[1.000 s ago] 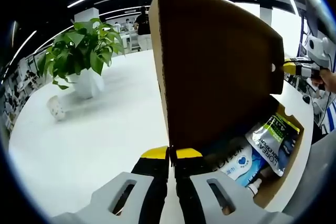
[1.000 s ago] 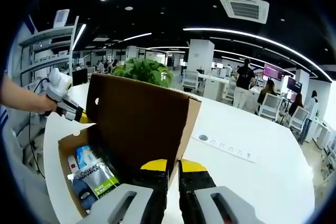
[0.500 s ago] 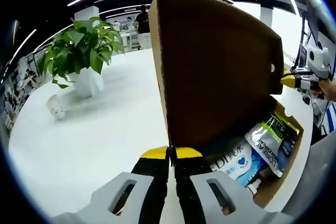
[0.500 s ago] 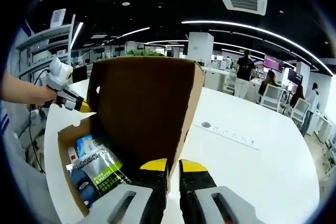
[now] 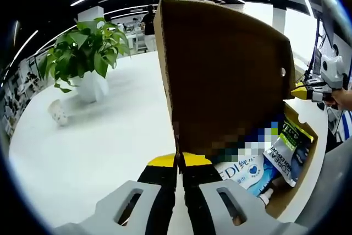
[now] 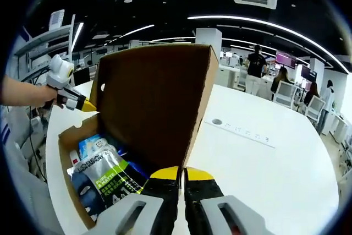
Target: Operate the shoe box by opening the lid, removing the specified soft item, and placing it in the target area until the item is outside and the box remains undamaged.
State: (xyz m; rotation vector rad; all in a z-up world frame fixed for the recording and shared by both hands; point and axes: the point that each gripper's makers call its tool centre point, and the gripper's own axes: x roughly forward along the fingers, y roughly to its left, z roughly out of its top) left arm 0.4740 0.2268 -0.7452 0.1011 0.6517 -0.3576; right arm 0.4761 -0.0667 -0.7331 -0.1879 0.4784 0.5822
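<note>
The left gripper [image 5: 179, 164] and right gripper [image 6: 182, 175] each clamp an edge of the raised brown cardboard lid [image 6: 157, 108]. The open brown shoe box [image 6: 67, 136] rests on the white table [image 6: 258, 163]; soft plastic pouches [image 6: 107, 182] lie inside.

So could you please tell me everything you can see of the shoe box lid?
The brown cardboard shoe box lid stands raised, nearly upright, over the open cardboard box, plain and unprinted inside, with a folded side flap and a small round hole near one corner. The left hand-held gripper and the right hand-held gripper each pinch a lower corner of it with jaws shut. Packets lie in the box below. No tears visible.
</note>
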